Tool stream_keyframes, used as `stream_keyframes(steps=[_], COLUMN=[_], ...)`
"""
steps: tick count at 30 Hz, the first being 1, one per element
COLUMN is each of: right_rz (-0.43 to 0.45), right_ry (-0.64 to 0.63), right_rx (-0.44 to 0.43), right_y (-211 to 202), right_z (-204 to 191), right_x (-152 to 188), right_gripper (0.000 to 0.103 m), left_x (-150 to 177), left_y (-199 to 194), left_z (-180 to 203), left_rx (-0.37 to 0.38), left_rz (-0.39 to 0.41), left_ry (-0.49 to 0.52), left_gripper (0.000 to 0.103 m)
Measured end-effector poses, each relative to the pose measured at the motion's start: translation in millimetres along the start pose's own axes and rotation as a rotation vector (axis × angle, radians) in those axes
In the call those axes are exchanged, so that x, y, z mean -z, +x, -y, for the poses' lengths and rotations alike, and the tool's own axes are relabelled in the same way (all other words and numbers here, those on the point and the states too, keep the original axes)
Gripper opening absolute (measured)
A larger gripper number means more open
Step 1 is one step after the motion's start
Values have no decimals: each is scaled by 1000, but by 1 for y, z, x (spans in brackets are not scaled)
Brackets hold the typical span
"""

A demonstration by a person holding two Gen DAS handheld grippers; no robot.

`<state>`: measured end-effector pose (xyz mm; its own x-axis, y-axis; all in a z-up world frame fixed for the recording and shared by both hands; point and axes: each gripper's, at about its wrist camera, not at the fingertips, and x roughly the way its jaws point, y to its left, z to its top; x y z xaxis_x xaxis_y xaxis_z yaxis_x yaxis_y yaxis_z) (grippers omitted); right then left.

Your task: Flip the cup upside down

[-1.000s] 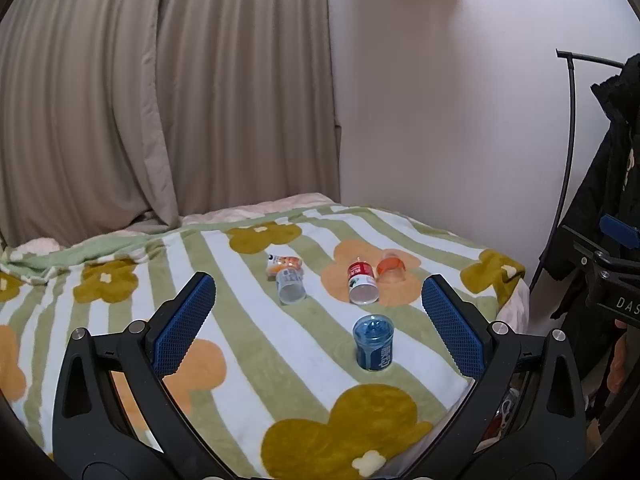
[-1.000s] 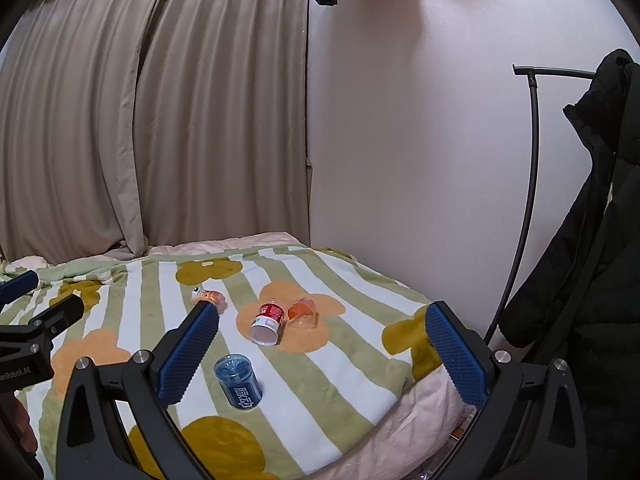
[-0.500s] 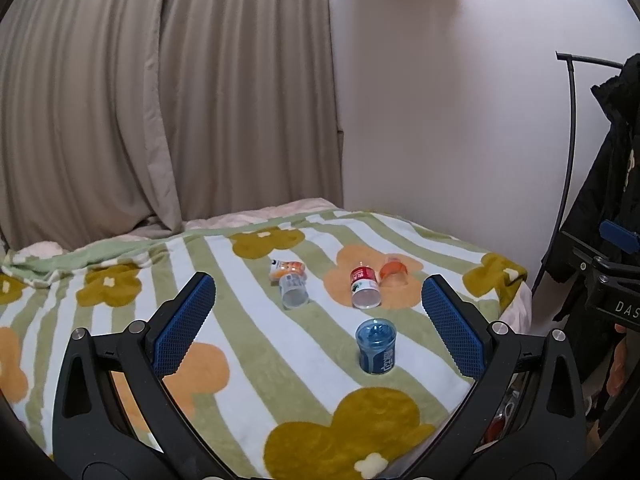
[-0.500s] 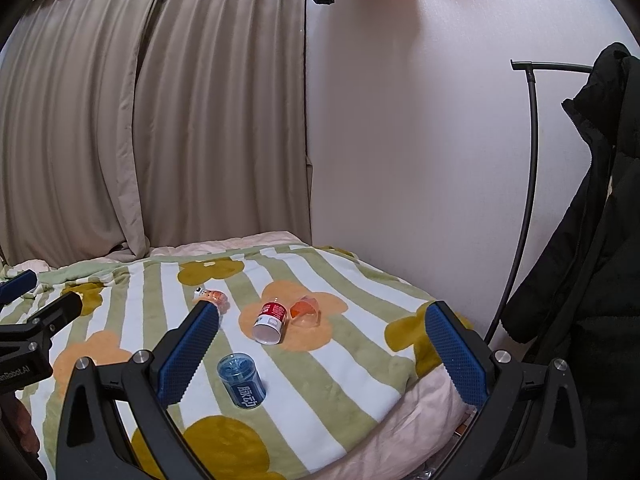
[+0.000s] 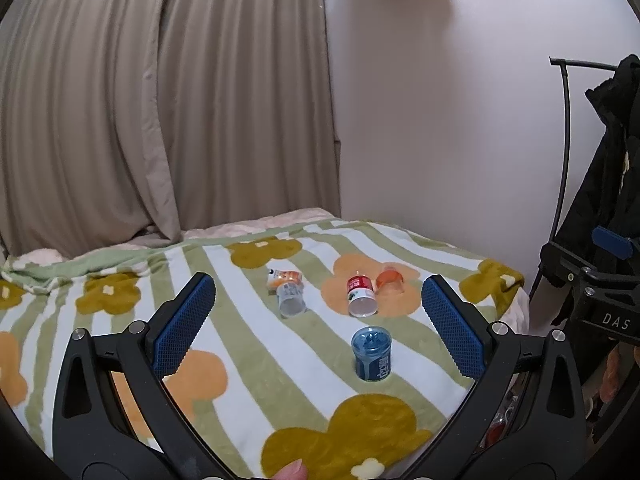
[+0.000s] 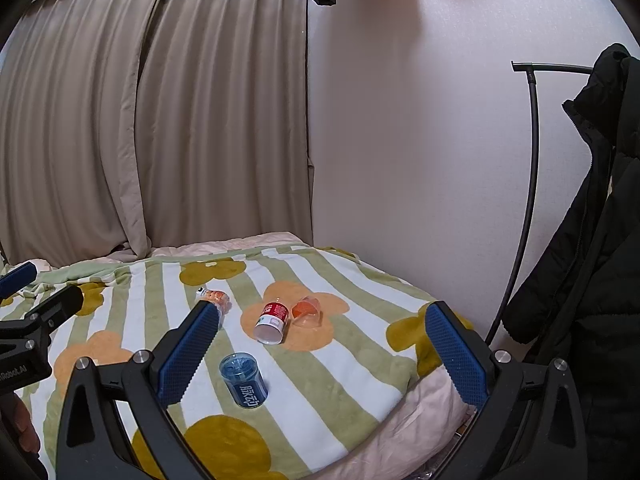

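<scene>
Two grippers are hovering wide open, left gripper point(image 5: 318, 320) and right gripper point(image 6: 320, 344). A clear cup point(image 5: 291, 299) is lying half-hidden behind a finger; the ribbed blue cup point(image 6: 243, 378) is standing on the fleecy blanket point(image 6: 360, 360).

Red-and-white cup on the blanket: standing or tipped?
Tipped. The red-and-white cup lies on its side on the striped blanket, white round end facing the camera.

The translucent blue plastic cup point(image 5: 371, 354) point(image 6: 243, 379) stands mouth-up on the bed's striped floral blanket point(image 5: 248, 344) point(image 6: 320, 360), nearest the front edge.
</scene>
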<state>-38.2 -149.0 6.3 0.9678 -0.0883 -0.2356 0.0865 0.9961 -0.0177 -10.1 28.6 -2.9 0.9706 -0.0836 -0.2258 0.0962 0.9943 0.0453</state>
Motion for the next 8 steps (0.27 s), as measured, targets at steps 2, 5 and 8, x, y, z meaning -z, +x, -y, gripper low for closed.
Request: stream_keyframes(steps=[2, 5, 8], right_rz=[-1, 0, 1], right_ry=[0, -2, 1], right_rx=[0, 3, 1], right_y=[1, 0, 1], right_z=[1, 0, 1], right_x=[1, 0, 1], right_gripper=[103, 103, 103], left_x=[1, 1, 1], left_y=[-1, -2, -5], left_z=[1, 2, 4], left_rx=[-9, -22, -23], left_rz=[5, 16, 35], left_ry=[-3, 1, 13], left_gripper=[103, 103, 103])
